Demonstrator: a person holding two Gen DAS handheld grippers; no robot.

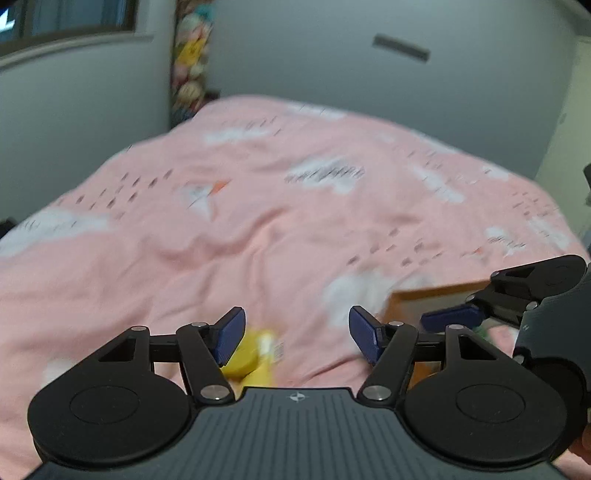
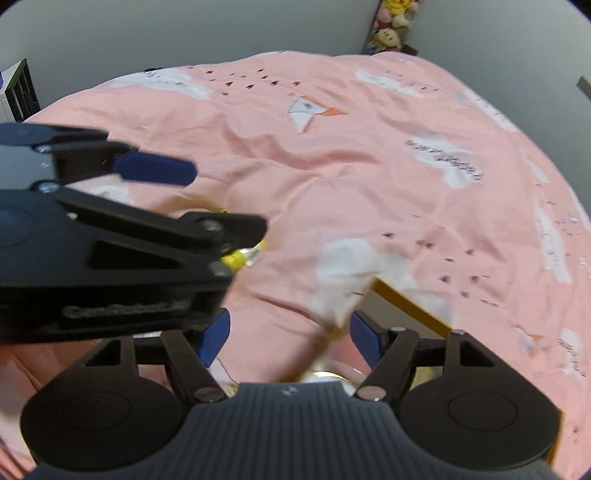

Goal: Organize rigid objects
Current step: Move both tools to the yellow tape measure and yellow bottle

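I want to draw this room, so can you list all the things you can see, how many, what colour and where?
bedspread: one, pink with white clouds and a paper plane print, covering the bed.
yellow item: one, yellow, blurred, on the bedspread by the left hand-held gripper.
box: one, orange-brown rim, on the bedspread in front of the right hand-held gripper; contents unclear.
plush toys: several, mixed colours, stacked in the far corner.
walls: grey, behind the bed.
window: one, dark frame, upper left in the left view.
left hand-held gripper: one, black with blue pads, open.
right hand-held gripper: one, same colours, open, empty.
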